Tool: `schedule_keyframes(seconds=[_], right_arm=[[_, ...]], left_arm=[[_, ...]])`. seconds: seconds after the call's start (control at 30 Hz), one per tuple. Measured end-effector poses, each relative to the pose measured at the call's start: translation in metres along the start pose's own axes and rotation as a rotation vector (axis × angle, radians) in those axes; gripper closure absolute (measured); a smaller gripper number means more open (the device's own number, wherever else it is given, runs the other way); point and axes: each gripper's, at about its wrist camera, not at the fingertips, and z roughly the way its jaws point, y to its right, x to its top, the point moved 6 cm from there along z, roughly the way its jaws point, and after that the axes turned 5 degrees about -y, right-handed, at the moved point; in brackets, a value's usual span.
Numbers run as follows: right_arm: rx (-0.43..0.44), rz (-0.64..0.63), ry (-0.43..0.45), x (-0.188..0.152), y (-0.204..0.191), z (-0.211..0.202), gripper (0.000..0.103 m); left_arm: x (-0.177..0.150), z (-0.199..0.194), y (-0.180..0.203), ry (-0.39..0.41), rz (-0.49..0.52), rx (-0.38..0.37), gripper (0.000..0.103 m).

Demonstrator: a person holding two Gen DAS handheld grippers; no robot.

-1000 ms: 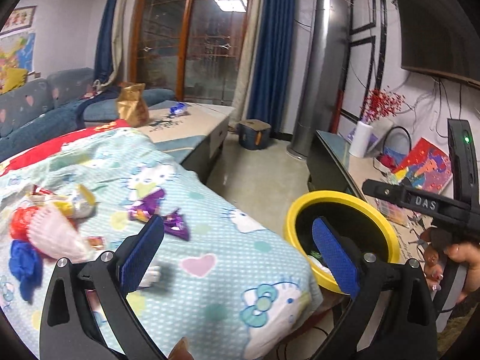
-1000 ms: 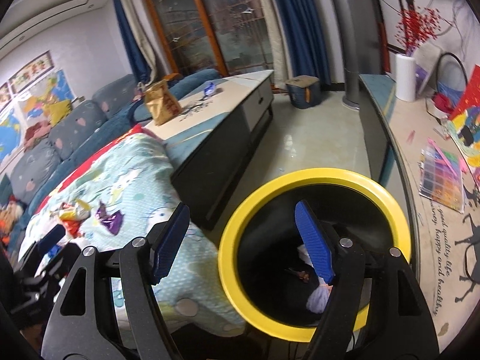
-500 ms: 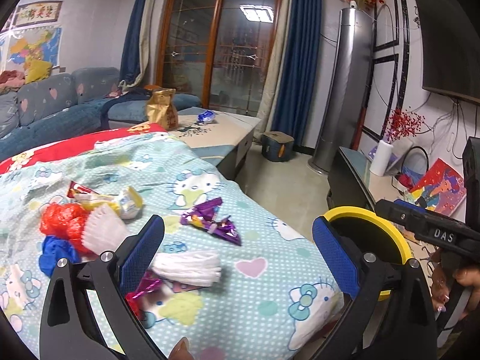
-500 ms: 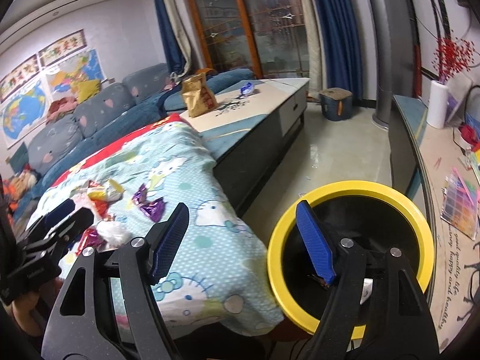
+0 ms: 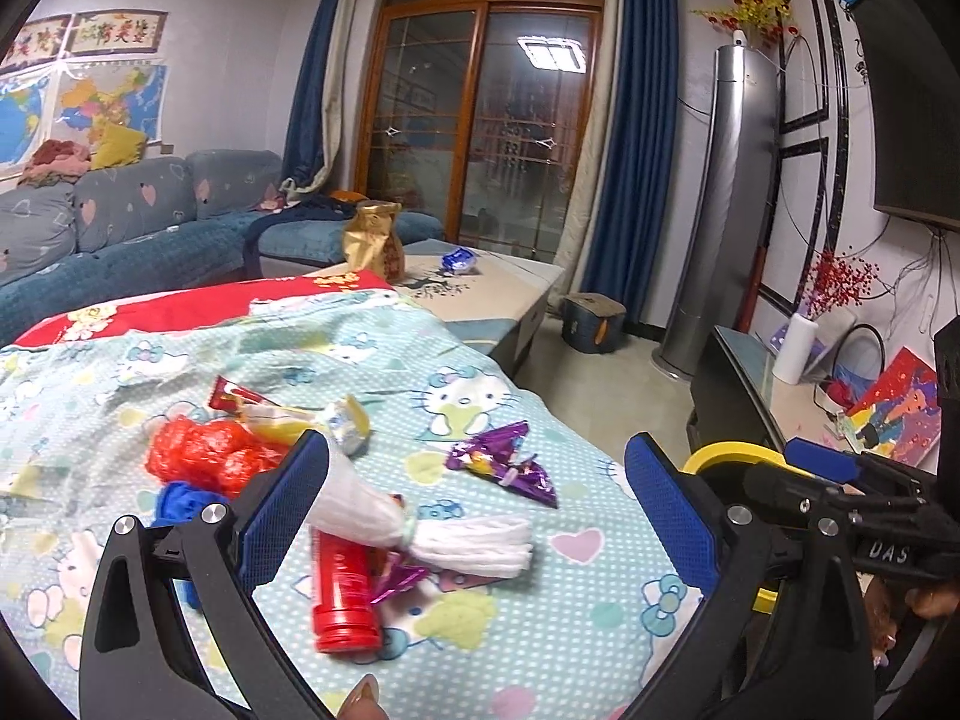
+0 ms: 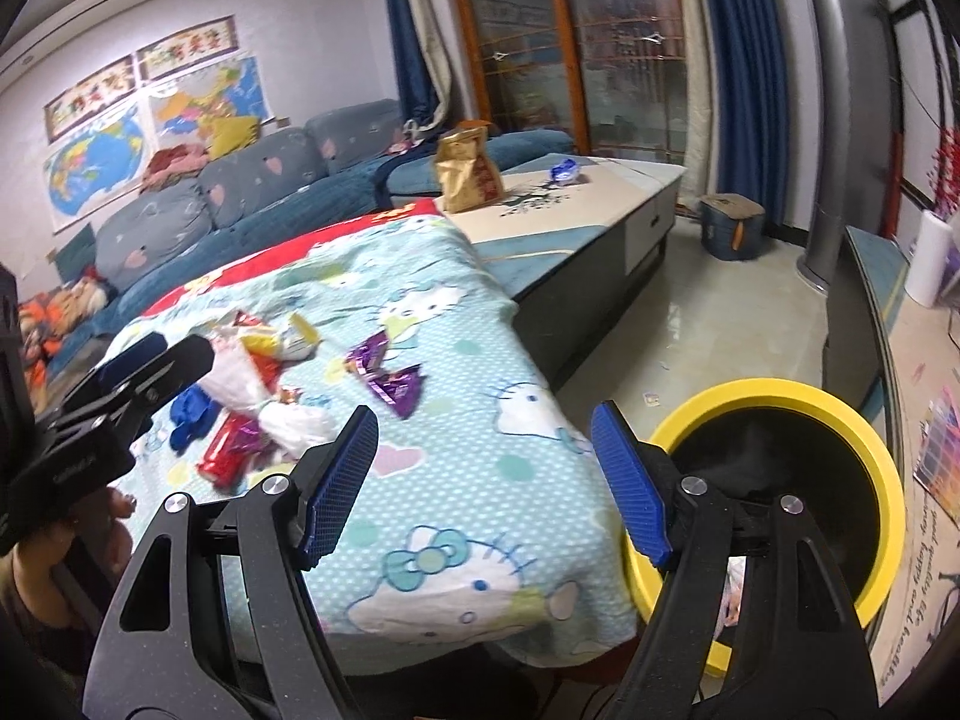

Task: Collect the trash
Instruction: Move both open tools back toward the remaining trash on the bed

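Note:
Trash lies on a Hello Kitty cloth (image 5: 540, 630): a red tube (image 5: 343, 588), a white crumpled tissue (image 5: 474, 543), purple wrappers (image 5: 510, 465), a red plastic bag (image 5: 204, 456), a blue scrap (image 5: 180, 501) and a yellow wrapper (image 5: 336, 417). My left gripper (image 5: 477, 516) is open and empty, just above the tissue and red tube. My right gripper (image 6: 483, 480) is open and empty, over the cloth's edge beside the yellow-rimmed black bin (image 6: 840, 420). The bin also shows in the left wrist view (image 5: 720, 456).
A coffee table (image 6: 600, 192) behind the cloth carries a gold bag (image 6: 468, 171) and a blue wrapper (image 6: 564, 171). A blue sofa (image 5: 120, 240) stands at the left. A TV bench (image 6: 870, 312) with a paper roll runs along the right. Tiled floor lies between.
Both grippers swung left from the bin toward the trash pile. The left gripper moved closer over the tissue and red tube. Both stayed open.

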Motion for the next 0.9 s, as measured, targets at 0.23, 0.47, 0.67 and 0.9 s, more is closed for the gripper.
schedule_keyframes(seconds=[0.23,0.47,0.67,0.9], right_arm=[[0.037,-0.058,-0.017,-0.001,-0.028,0.006,0.037],[0.064,-0.105,-0.036,0.001,-0.052,0.015,0.037],[0.097,-0.124,-0.067,0.001,-0.068,0.029,0.037],[0.133,-0.149,-0.104,0.0,-0.089,0.05,0.037]], left_arm=[[0.0,-0.007,-0.022,0.005,-0.031,0.036,0.007],[0.001,-0.013,-0.046,0.011,-0.069,0.073,0.007],[0.0,-0.016,-0.072,0.011,-0.109,0.117,0.007],[-0.007,-0.019,-0.104,-0.002,-0.155,0.174,0.007]])
